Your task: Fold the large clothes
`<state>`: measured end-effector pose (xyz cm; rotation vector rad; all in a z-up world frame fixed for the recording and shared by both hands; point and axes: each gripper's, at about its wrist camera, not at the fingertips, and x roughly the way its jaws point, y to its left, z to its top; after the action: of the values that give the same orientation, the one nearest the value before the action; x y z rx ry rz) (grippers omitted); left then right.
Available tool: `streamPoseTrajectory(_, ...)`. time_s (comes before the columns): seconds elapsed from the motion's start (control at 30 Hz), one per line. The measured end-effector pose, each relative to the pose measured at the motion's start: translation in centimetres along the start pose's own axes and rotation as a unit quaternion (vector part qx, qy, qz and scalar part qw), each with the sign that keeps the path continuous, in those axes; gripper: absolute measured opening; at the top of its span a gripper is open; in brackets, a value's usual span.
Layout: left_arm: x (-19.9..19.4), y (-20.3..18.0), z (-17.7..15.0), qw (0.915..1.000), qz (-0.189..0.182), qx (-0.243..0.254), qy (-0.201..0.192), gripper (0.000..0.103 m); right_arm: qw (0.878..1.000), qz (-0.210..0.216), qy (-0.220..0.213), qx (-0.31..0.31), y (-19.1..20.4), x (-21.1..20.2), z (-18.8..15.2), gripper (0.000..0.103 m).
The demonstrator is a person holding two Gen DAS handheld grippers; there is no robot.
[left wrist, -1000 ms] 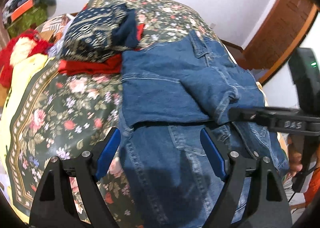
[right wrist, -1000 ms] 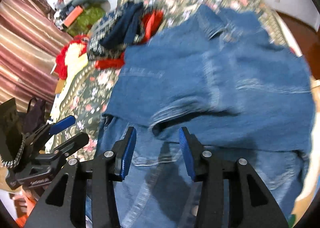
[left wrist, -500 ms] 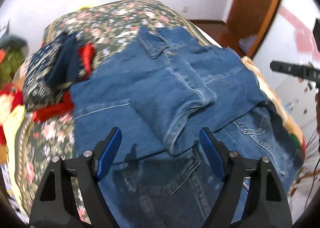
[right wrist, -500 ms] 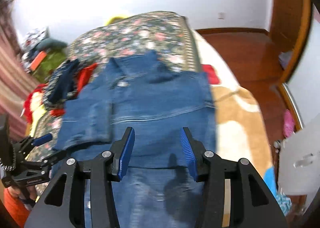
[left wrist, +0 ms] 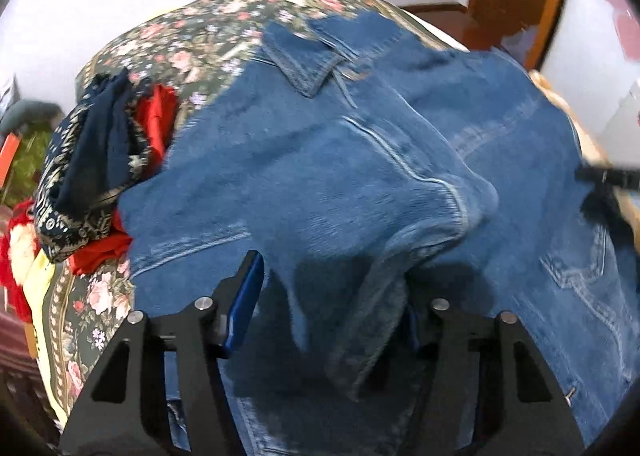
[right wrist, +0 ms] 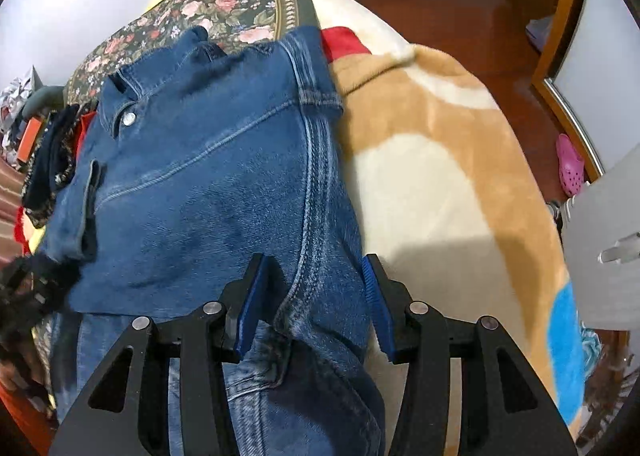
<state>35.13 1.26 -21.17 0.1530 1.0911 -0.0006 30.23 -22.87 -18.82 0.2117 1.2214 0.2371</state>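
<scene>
While denim jacket [left wrist: 340, 160] lies on the floral bedspread [left wrist: 208, 28], left gripper [left wrist: 332, 308] jaws, just closing, straddle its sleeve cuff; right gripper [right wrist: 312, 304] released, astride its right edge.

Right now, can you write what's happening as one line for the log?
left gripper: closing around denim jacket cuff | right gripper: open astride jacket edge | bed: jacket part-folded

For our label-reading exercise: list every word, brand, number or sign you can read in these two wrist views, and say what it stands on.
None can be read.
The denim jacket shows a plain metal button; any marking on it is too small to read.
</scene>
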Motion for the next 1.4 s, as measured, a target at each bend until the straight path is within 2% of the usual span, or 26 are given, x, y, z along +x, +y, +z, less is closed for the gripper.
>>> streamPoseTrajectory(0.1,-0.9,2.8,0.1,0.9984,-0.016,-0.052,-0.014,0.057,1.0,0.014,-0.004,0.013,-0.3,-0.2,-0.1,0.048)
streamPoseTrajectory(0.2,-1.9,5.9,-0.4,0.9931,-0.039,-0.109,-0.022,0.054,0.999,0.025,-0.001,0.022,-0.8,0.0,-0.1,0.049)
streamPoseTrajectory(0.27,-2.0,7.6,-1.2,0.9874,-0.064,-0.143,-0.019,0.054,0.999,0.029,-0.002,0.019,-0.6,0.0,-0.2,0.053)
streamPoseTrajectory(0.43,-1.5,10.1,-4.0,0.9719,-0.105,-0.211,-0.011,0.054,1.0,0.01,-0.007,0.0,0.1,0.3,-0.3,0.054)
streamPoseTrajectory(0.47,-1.4,10.4,-4.5,0.9691,-0.109,-0.221,-0.009,0.053,1.0,0.008,-0.008,-0.001,0.2,0.4,-0.2,0.054)
streamPoseTrajectory(0.5,-1.4,10.6,-4.9,0.9681,-0.106,-0.227,-0.008,0.047,1.0,0.006,-0.007,-0.001,0.1,0.4,-0.1,0.054)
streamPoseTrajectory(0.57,-1.1,11.3,-5.8,0.9634,-0.11,-0.245,-0.007,0.047,1.0,0.005,-0.005,0.001,0.0,0.4,-0.1,0.054)
streamPoseTrajectory(0.63,-1.0,12.1,-6.5,0.9606,-0.103,-0.258,-0.006,0.042,1.0,0.003,-0.004,0.001,0.0,0.3,-0.2,0.054)
streamPoseTrajectory(0.67,-1.0,12.4,-6.9,0.9606,-0.094,-0.261,-0.003,0.041,1.0,0.001,-0.003,0.001,0.1,0.3,-0.2,0.054)
streamPoseTrajectory(0.77,-0.6,13.2,-7.9,0.9559,-0.107,-0.274,0.004,0.041,1.0,-0.003,0.0,0.001,0.3,0.2,-0.3,0.054)
streamPoseTrajectory(0.87,-0.9,13.4,-8.3,0.9567,-0.099,-0.274,0.003,0.041,1.0,-0.005,0.004,0.005,0.3,-0.1,-0.5,0.054)
streamPoseTrajectory(1.0,-1.8,13.9,-8.1,0.9574,-0.087,-0.275,0.005,0.047,1.0,-0.01,0.008,0.003,0.4,-0.7,-0.5,0.054)
streamPoseTrajectory(1.1,-2.9,14.4,-8.2,0.9582,-0.092,-0.271,0.002,0.048,1.0,-0.013,0.002,-0.003,0.7,-1.8,-0.6,0.054)
streamPoseTrajectory(1.3,-6.8,14.3,-8.5,0.9722,-0.053,-0.227,-0.018,0.053,0.999,-0.016,-0.034,-0.022,2.1,-5.3,-1.0,0.054)
streamPoseTrajectory(1.4,-8.9,14.3,-9.2,0.976,-0.047,-0.21,-0.032,0.062,0.997,-0.021,-0.057,-0.039,3.0,-7.2,-1.7,0.062)
